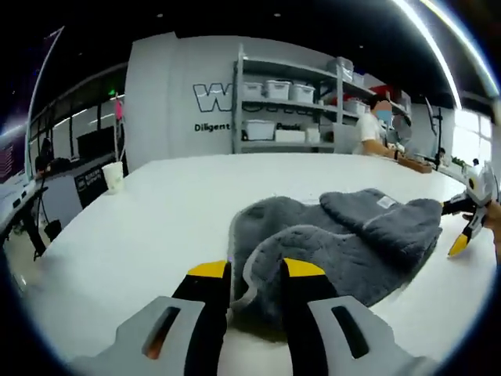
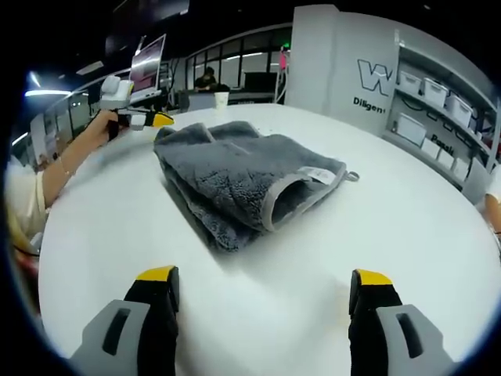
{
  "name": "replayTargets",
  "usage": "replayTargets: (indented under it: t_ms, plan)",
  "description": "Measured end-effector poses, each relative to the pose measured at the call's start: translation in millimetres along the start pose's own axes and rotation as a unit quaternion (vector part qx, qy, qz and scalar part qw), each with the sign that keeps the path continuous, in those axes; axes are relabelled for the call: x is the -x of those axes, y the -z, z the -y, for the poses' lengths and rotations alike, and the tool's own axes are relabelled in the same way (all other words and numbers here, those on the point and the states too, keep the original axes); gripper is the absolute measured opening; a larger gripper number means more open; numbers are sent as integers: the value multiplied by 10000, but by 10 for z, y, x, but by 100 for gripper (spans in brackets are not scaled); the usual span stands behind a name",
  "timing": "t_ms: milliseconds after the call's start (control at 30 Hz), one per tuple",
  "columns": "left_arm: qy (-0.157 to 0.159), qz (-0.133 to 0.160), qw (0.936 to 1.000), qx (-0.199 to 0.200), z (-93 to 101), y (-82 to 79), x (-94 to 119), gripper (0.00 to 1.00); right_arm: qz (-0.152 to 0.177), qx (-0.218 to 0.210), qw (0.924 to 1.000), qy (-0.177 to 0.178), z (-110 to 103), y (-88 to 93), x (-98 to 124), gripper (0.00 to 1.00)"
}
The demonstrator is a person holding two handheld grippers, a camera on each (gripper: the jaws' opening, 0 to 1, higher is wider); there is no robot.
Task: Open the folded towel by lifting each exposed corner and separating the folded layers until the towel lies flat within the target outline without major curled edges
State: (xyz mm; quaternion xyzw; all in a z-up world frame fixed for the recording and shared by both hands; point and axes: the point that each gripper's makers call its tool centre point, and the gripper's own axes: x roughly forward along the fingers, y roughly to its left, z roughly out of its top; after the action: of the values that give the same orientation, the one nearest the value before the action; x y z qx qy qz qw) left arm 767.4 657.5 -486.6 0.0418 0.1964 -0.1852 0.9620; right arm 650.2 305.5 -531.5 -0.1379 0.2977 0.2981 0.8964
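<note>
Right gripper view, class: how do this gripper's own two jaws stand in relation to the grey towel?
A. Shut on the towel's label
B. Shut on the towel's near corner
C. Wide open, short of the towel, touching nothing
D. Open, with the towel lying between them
C: the right gripper shows its yellow-tipped jaws spread far apart over bare white table, with the folded grey towel lying beyond them, untouched.

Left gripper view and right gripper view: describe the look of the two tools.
Both tools match. The left tool has two black jaws capped with yellow tips, each rising from a light grey body with a dark slot. The right tool has the same black jaws, yellow tips and grey slotted bodies. In the right gripper view, a pale sleeve shows.
</note>
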Motion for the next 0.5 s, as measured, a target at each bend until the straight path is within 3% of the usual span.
replayTargets:
  t_ms: [67, 200, 333, 500]
  plan:
    - [-29, -274, 9996, -118, -16, 95, -54, 25, -5, -6, 10000, 14, 13, 6, 7, 90]
    - [-123, -439, 9989, -115, -76, 200, -122, 23, -16, -18, 10000, 22, 22, 13, 12, 90]
    - [-118, -581, 9981, -160, -73, 302, -128, 16, -32, -3, 10000, 32, 26, 18, 17, 89]
    - [-212, -392, 9989, -152, -104, 280, -83, 12, -34, 6, 10000, 44, 30, 17, 24, 89]
